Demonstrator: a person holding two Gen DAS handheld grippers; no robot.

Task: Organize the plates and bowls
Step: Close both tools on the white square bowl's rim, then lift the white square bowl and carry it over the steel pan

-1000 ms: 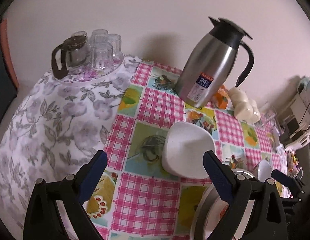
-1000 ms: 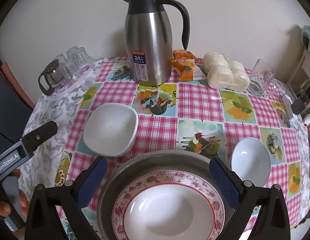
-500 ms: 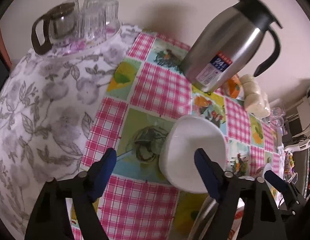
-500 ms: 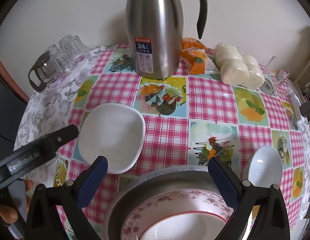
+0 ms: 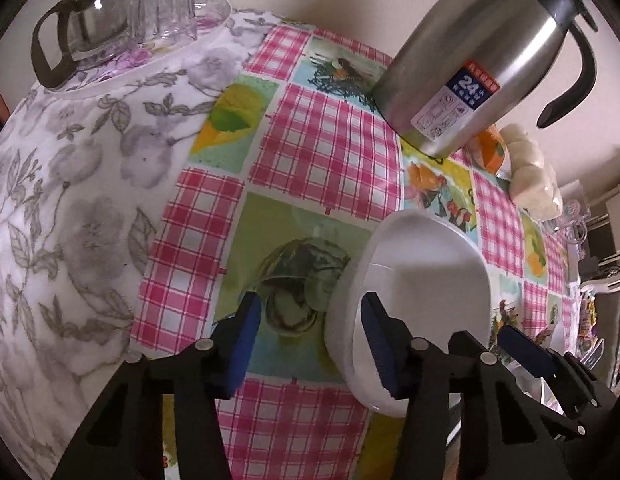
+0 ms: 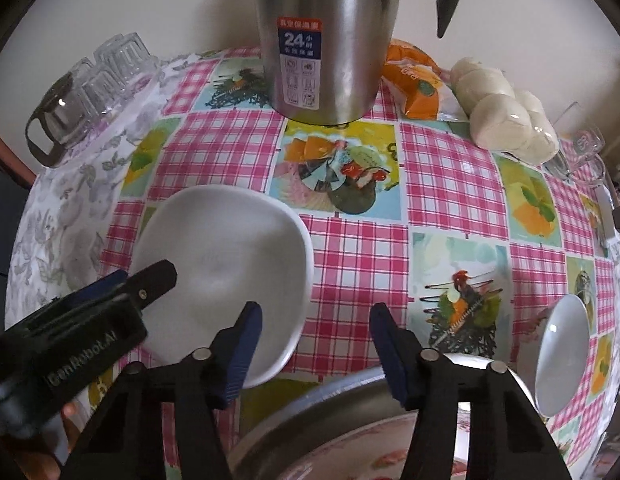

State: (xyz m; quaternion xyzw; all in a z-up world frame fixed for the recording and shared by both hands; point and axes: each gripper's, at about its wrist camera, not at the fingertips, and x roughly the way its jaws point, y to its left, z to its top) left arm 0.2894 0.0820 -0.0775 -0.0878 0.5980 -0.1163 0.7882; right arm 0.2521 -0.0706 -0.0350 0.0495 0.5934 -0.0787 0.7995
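Left hand-held gripper point(image 5: 310, 332) is open straddling the white bowl point(image 5: 425, 296) rim at lower right, so I'd seat it deeper before squeezing; right hand-held gripper point(image 6: 313, 344) open too.

Below the right jaws, the metal basin point(image 6: 310, 400) and the patterned plate point(image 6: 369, 456) inside it run off the bottom edge; above them, the flask point(image 6: 325, 36) loses its top
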